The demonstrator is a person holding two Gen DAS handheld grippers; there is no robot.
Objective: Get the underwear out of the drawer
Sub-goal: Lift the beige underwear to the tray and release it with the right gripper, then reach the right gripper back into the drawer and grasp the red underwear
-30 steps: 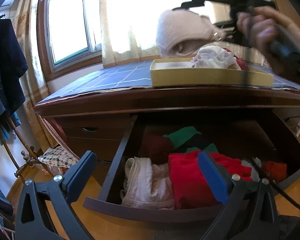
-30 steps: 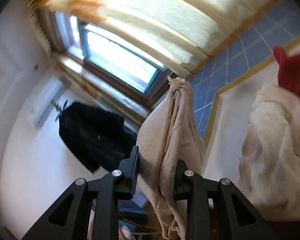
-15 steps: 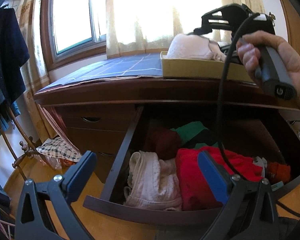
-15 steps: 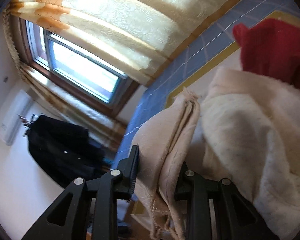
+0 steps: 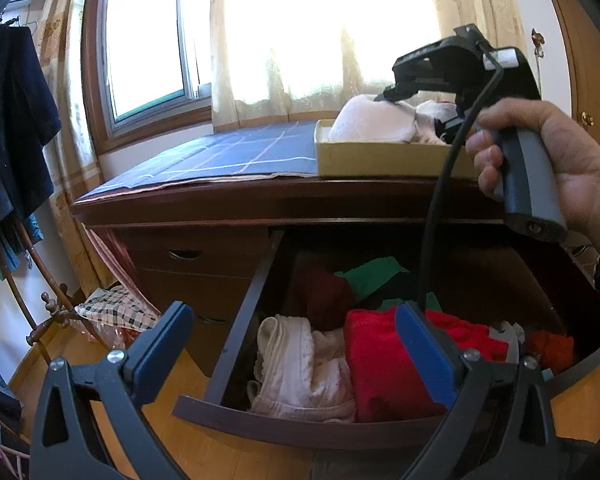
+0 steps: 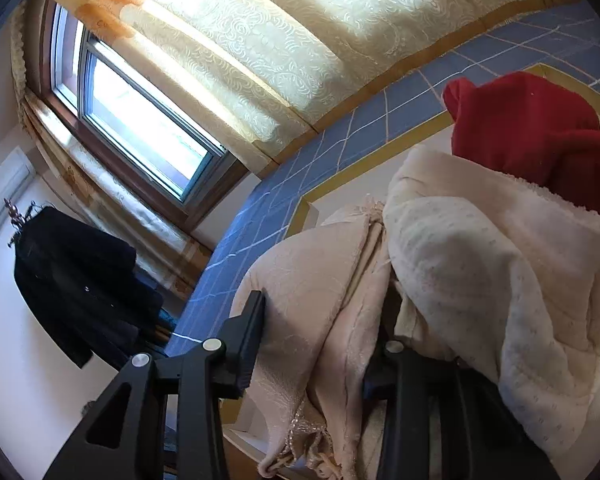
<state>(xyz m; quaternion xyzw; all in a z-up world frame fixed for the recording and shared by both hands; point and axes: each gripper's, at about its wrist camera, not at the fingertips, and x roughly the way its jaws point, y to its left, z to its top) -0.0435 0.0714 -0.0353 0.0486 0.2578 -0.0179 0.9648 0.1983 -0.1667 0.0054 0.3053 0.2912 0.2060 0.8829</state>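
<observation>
Drawer (image 5: 236, 344): pulled open at the near side, with a white garment (image 5: 300, 368) at left, a red garment (image 5: 384, 372) just right of it, and green and dark red pieces farther back.
Left gripper (image 5: 292, 344): jaws wide apart, nothing between them, hanging over the drawer.
Right gripper (image 6: 324, 340): jaws opening; the beige underwear (image 6: 312, 304) lies between them, its left side beside the left finger.
Yellow box (image 5: 380, 156): on the dresser top, far right; the beige underwear rests in it beside a cream garment (image 6: 480, 280) and a red cloth (image 6: 532, 136).
Person's hand (image 5: 560, 168): around the right gripper's handle.
</observation>
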